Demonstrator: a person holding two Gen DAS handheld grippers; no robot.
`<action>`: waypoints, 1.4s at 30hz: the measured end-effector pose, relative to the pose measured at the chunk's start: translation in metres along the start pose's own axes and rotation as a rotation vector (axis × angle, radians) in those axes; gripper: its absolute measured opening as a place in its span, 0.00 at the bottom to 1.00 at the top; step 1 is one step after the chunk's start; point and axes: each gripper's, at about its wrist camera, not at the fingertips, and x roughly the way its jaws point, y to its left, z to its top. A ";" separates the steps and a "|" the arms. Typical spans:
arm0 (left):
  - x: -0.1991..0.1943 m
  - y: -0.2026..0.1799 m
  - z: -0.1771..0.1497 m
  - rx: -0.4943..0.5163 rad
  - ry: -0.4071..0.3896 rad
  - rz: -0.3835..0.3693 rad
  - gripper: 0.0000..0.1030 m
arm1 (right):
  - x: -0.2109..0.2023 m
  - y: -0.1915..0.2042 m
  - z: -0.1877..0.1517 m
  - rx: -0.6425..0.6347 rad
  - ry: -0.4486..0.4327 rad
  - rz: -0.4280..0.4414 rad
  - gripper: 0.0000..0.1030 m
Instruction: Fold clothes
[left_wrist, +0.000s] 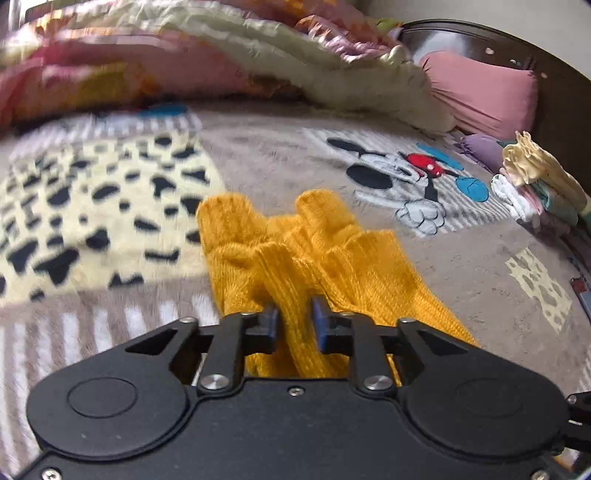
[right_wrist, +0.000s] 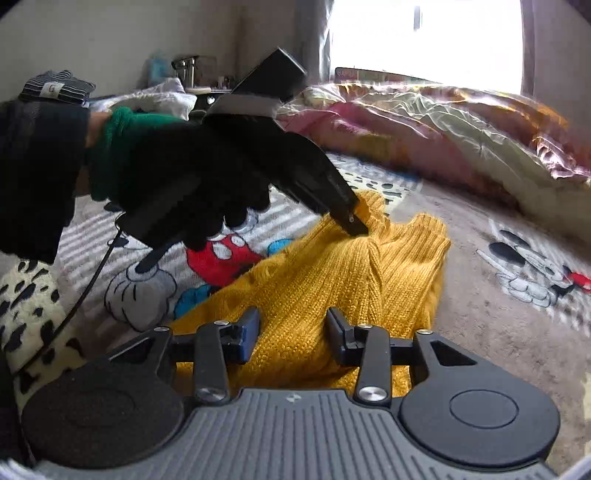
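Note:
A mustard-yellow knit garment (left_wrist: 306, 243) lies bunched on a grey cartoon-print blanket (left_wrist: 266, 155). My left gripper (left_wrist: 297, 325) is shut on a ridge of the knit, which runs up between its blue pads. In the right wrist view a black-gloved hand (right_wrist: 184, 184) holds that left gripper (right_wrist: 354, 223), and its tip pinches a gathered peak of the yellow knit garment (right_wrist: 332, 280). My right gripper (right_wrist: 293, 332) hovers low over the near part of the garment. Its jaws stand well apart, with flat knit showing between them.
A crumpled pink and cream quilt (left_wrist: 258, 55) is heaped along the far side of the bed. A pink pillow (left_wrist: 480, 92) leans on the dark headboard (left_wrist: 554, 74). A pile of folded clothes (left_wrist: 535, 184) sits at the right edge. A bright window (right_wrist: 424, 37) is behind.

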 end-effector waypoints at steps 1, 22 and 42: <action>-0.009 0.000 0.001 0.000 -0.038 0.019 0.34 | 0.003 -0.001 0.000 0.004 0.023 0.008 0.40; 0.028 0.022 0.009 -0.128 -0.013 0.272 0.24 | 0.014 -0.013 0.005 0.029 -0.020 -0.023 0.39; -0.064 -0.014 0.005 0.002 -0.085 0.173 0.28 | -0.027 -0.039 0.001 0.087 -0.115 -0.014 0.27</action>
